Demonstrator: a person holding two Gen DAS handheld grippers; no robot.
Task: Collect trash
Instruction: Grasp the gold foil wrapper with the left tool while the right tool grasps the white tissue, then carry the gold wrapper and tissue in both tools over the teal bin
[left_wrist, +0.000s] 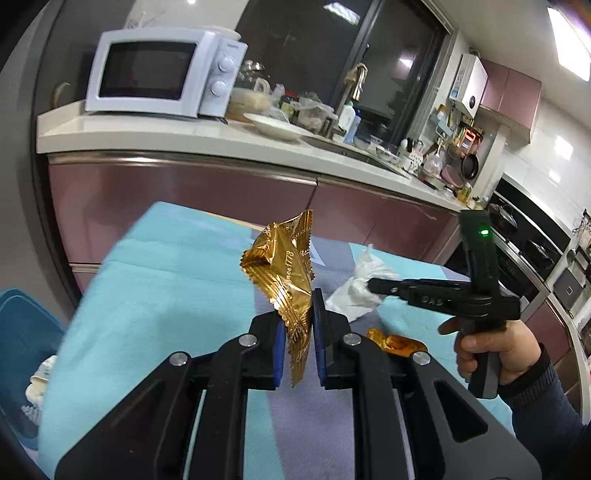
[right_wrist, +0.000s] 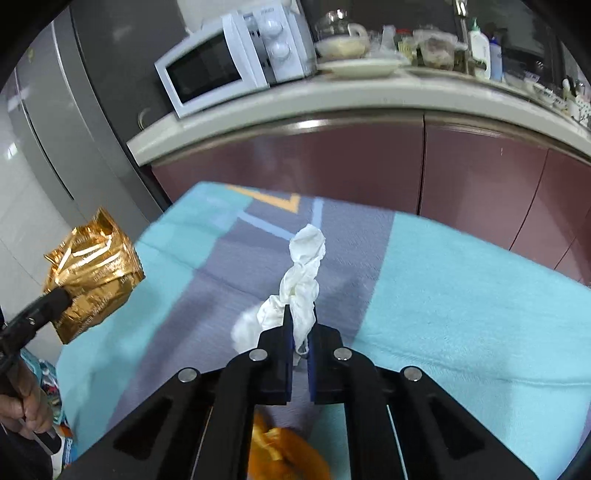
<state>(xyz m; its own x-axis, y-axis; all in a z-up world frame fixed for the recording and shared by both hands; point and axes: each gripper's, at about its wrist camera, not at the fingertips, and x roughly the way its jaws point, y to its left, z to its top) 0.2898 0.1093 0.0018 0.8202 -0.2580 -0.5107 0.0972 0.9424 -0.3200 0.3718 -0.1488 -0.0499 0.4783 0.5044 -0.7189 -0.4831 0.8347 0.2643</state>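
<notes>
Left wrist view shows our left gripper (left_wrist: 298, 334) with its blue-padded fingers (left_wrist: 279, 354) clenched on a gold foil wrapper (left_wrist: 284, 266), which stands up from between them, lifted clear of the surface (left_wrist: 166, 280) covered in a turquoise and grey cloth. To the right in the same view we see our right gripper (left_wrist: 373, 286), held in our right hand (left_wrist: 495, 350), pinching a crumpled white tissue (left_wrist: 360, 291) above the cloth. Right wrist view confirms this: the fingers (right_wrist: 286, 332) of our right gripper (right_wrist: 300, 341) are closed on the twisted tissue (right_wrist: 303, 273), which rises from between the pads while a blurred part of it trails to the left. At the left edge of that view the left gripper (right_wrist: 55, 297) carries the gold wrapper (right_wrist: 92, 280) off the side of the surface (right_wrist: 461, 295). A second, orange-gold wrapper (left_wrist: 395, 345) lies on the cloth just below both grippers, also seen blurred under the right one (right_wrist: 284, 454). Behind, a white microwave (left_wrist: 166, 74) sits on the kitchen counter (left_wrist: 184, 134) above maroon cabinet doors (left_wrist: 184, 199).
</notes>
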